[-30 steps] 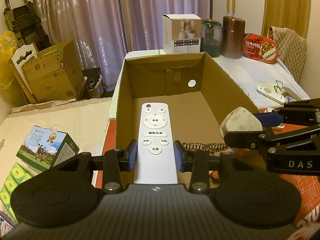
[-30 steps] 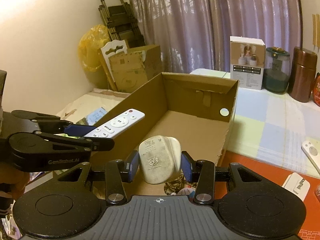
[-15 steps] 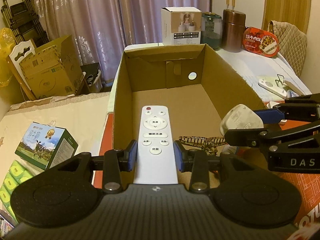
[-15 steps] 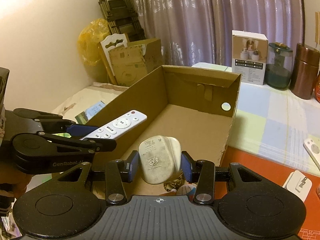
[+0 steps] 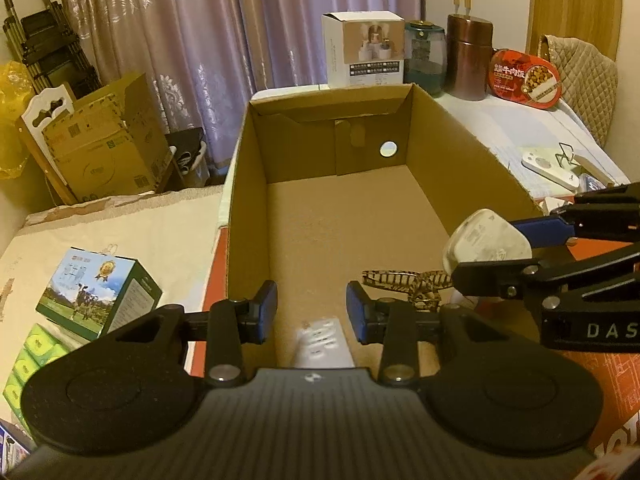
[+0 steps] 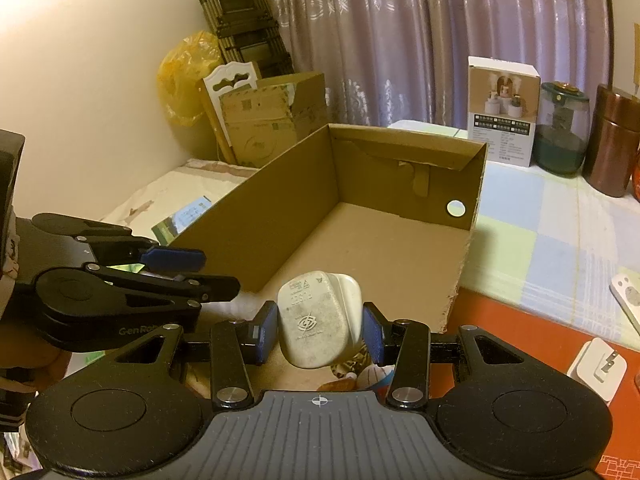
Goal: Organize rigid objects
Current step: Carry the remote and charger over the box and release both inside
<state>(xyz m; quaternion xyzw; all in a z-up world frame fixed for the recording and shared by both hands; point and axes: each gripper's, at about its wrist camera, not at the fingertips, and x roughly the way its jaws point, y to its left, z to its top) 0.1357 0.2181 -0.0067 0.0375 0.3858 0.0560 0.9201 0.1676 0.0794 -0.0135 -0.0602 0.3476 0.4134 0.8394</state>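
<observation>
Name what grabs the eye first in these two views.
A big open cardboard box fills the middle of both views. The right gripper clamps a grubby white plug above the box's near end. The left gripper has nothing between its pads, and a blurred white remote shows just below them.

Your right gripper (image 6: 319, 332) clamps a grubby white plug adapter (image 6: 318, 318) between its blue pads, held above the near end of the open cardboard box (image 6: 280, 208). Your left gripper (image 6: 192, 270) reaches in from the left over the box's near corner, nothing visible between its pads. A white product box (image 6: 503, 110) stands behind.
</observation>
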